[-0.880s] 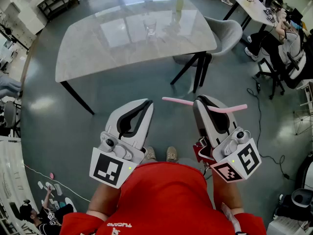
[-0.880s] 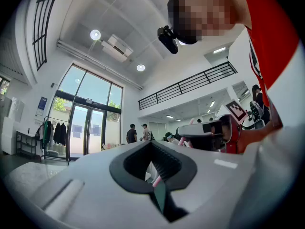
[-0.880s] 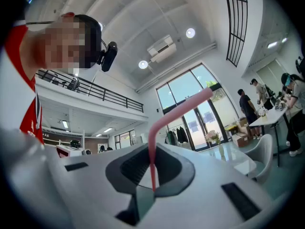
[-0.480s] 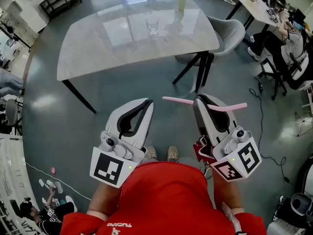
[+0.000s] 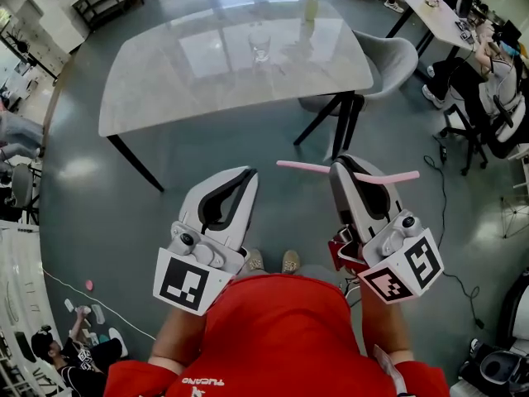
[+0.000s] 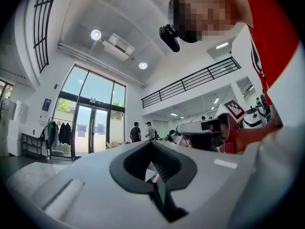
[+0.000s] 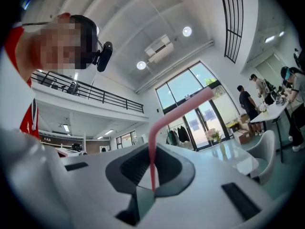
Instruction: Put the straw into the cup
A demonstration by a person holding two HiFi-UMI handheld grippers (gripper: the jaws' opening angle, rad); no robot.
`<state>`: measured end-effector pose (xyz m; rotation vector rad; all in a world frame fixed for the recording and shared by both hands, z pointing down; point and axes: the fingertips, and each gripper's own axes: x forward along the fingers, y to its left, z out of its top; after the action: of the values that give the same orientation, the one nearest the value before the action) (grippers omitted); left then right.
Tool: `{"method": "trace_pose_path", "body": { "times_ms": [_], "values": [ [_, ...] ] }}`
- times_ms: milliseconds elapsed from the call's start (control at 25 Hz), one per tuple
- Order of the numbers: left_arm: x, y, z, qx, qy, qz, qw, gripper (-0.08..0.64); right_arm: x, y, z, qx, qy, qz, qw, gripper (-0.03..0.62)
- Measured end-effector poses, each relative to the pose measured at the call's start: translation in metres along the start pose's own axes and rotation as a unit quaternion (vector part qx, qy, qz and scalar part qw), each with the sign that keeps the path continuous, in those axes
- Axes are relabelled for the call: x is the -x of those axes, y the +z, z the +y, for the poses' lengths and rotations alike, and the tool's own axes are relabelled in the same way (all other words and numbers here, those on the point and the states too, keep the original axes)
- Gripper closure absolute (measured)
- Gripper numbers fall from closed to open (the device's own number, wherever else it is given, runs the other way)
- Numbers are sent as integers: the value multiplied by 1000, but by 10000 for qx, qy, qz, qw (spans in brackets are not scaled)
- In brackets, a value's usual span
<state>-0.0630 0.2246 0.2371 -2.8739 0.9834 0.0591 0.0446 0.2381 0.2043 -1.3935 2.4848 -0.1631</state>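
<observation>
Head view is showing a person in a red shirt [image 5: 277, 337] standing on a grey floor [image 5: 215, 151] and holding both grippers out side by side, near the body. The right gripper [image 5: 350, 165] is clamping a pink straw [image 5: 302, 168] between its nearly closed jaws. The straw is lying crosswise to the gripper, sticking out to the left and to the right of the tips. In the right gripper view it is rising from the narrow slit between the pads and bending off toward the right. The left gripper [image 5: 248, 174] is carrying nothing. Its jaws are meeting at the tips, with only the oval gap behind them showing, and the left gripper view is confirming that nothing is sitting between them. The cup [image 5: 259, 45], a clear glass, is standing upright on the far part of a pale table [image 5: 182, 81], well apart from the straw and both grippers. A vase [image 5: 310, 7] with flowers is standing just right of the cup, near the far edge. A grey chair [image 5: 395, 56] is sitting at the right end of the table. More people are sitting at another desk [image 5: 430, 11] in the far right corner.
</observation>
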Motion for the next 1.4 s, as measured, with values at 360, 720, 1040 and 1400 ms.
{"method": "trace_pose_path", "body": {
  "times_ms": [360,720,1040,1400],
  "values": [
    [-15,14,-1,-205,245,-376,9988,554,2,10,-20,76,174,-21,9998,571],
    [-34,10,-14,-331,494,-253,9979,554,8,13,-48,18,394,-22,9992,571],
    [-45,5,-14,-405,624,-157,9971,555,3,14,-62,-18,520,1,9986,571],
    [-56,-14,16,-250,683,-43,9973,554,-28,4,-71,46,558,52,9984,571]
  ]
}}
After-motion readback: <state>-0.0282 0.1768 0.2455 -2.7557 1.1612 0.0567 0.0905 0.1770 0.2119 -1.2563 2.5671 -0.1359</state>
